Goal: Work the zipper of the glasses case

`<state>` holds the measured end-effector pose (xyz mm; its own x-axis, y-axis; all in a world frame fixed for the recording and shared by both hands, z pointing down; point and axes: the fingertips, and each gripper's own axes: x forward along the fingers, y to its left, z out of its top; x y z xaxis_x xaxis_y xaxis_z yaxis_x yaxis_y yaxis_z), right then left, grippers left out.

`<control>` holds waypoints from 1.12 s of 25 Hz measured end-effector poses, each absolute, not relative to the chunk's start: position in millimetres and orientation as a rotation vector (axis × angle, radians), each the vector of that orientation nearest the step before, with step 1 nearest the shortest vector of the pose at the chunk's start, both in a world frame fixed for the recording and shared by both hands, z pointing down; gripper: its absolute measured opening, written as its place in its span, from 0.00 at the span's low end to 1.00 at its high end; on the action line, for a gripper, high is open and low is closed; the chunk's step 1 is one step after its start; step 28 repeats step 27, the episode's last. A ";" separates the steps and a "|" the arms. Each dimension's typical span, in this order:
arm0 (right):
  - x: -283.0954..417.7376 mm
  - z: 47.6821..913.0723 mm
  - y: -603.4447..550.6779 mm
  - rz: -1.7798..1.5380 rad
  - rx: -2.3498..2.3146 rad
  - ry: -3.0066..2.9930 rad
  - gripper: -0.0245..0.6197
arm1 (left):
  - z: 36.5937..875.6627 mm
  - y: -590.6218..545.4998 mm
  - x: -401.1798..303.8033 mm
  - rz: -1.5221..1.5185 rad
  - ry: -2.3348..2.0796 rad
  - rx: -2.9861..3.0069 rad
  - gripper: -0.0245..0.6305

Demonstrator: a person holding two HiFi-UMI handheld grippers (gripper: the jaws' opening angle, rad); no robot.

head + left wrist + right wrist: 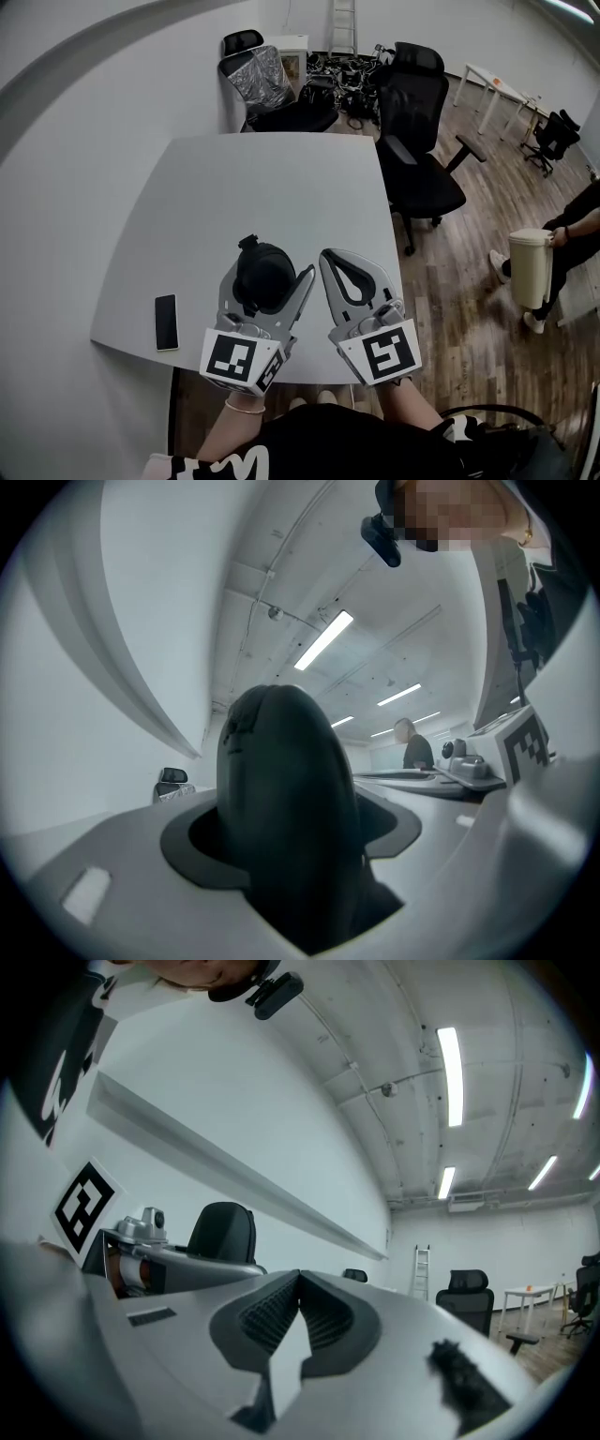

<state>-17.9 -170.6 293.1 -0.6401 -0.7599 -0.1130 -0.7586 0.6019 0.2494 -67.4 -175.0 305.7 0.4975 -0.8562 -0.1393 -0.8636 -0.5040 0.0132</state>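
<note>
The black, rounded glasses case (263, 277) sits between the jaws of my left gripper (269, 274), which stand wide and press on its two sides. A small black tab (248, 243) sticks out at the case's far end. In the left gripper view the case (281, 799) rises dark and upright out of the jaw opening and fills the middle. My right gripper (329, 254) hovers just right of the case, with its ribbed pads (272, 1312) closed together and nothing between them. Both grippers hang over the white table's (262, 178) near edge.
A black phone (166, 322) lies flat near the table's front left corner. Black office chairs (417, 141) stand beyond the table's far and right sides. At the right, on the wooden floor, a person carries a white bucket (530, 267).
</note>
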 end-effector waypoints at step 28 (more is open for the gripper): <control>14.1 297.0 -171.3 -0.455 1.301 -2.797 0.05 | 310.7 -175.2 -34.2 0.201 1.556 -2.684 0.54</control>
